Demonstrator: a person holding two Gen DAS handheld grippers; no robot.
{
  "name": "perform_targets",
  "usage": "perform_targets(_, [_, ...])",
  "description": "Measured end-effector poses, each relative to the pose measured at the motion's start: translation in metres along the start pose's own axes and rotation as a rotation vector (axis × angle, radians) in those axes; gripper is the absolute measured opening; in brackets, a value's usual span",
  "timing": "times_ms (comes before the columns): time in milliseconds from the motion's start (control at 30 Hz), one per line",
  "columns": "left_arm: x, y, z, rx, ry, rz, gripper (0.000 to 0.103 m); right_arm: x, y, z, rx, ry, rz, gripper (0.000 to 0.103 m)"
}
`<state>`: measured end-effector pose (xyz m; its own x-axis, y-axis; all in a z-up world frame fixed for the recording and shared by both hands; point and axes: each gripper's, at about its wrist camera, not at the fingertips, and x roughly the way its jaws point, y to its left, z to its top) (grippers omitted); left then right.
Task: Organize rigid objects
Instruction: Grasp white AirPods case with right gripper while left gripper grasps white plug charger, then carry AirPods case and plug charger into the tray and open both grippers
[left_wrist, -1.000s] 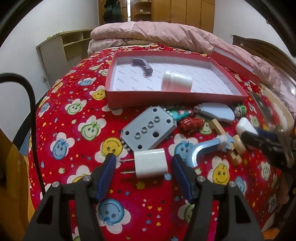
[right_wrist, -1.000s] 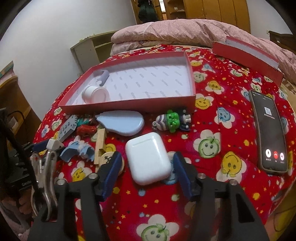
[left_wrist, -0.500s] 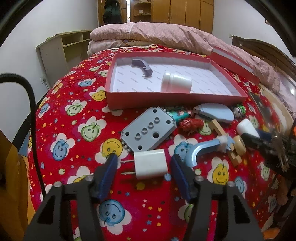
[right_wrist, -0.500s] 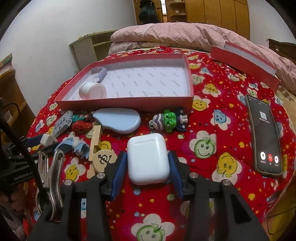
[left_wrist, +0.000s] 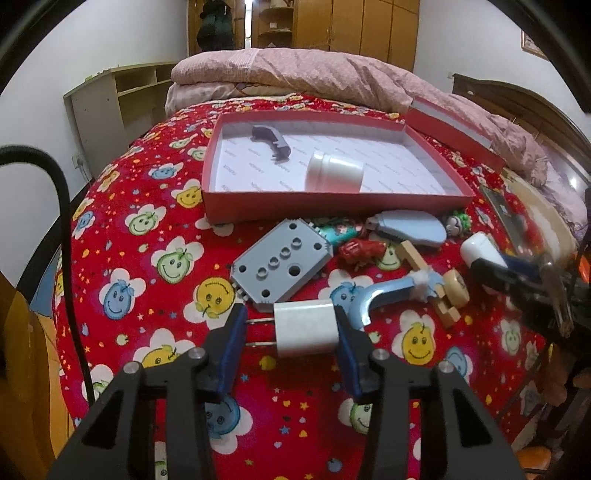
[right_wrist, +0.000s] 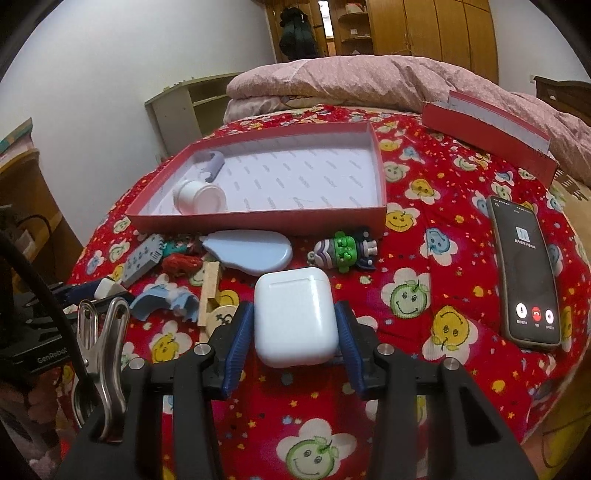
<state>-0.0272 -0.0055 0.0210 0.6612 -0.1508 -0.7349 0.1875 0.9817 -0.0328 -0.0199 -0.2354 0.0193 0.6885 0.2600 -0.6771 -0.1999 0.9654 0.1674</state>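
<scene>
On the red smiley bedspread lies a white plug charger (left_wrist: 306, 328) between the fingers of my left gripper (left_wrist: 290, 321). Its jaws are closing: the right pad meets the charger's body, the left pad stands just off the prong tips. My right gripper (right_wrist: 294, 314) is shut on a white earbud case (right_wrist: 295, 317), pads against both sides. Beyond the clutter sits an open red box (left_wrist: 332, 205) holding a white jar (left_wrist: 334, 171) and a grey hooked piece (left_wrist: 269, 140). The same red box (right_wrist: 258, 221) and white jar (right_wrist: 199, 195) show in the right wrist view.
Between grippers and box lie a grey holed plate (left_wrist: 282, 267), a light blue oval piece (left_wrist: 410, 227), a red toy car (left_wrist: 360, 249), a wooden piece (left_wrist: 432, 284) and a green figure (right_wrist: 345, 251). A phone (right_wrist: 528, 269) and the box lid (right_wrist: 487, 136) lie right.
The left jaws have narrowed around the charger. The right jaws drew in from either side of the earbud case until the pads met it. Neither hand has shifted much.
</scene>
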Motion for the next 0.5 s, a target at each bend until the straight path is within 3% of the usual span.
perform_targets(500, [-0.014,0.007,0.016,-0.021,-0.044,-0.005,0.048,-0.014,0.01,0.004,0.003,-0.023,0.04,0.045])
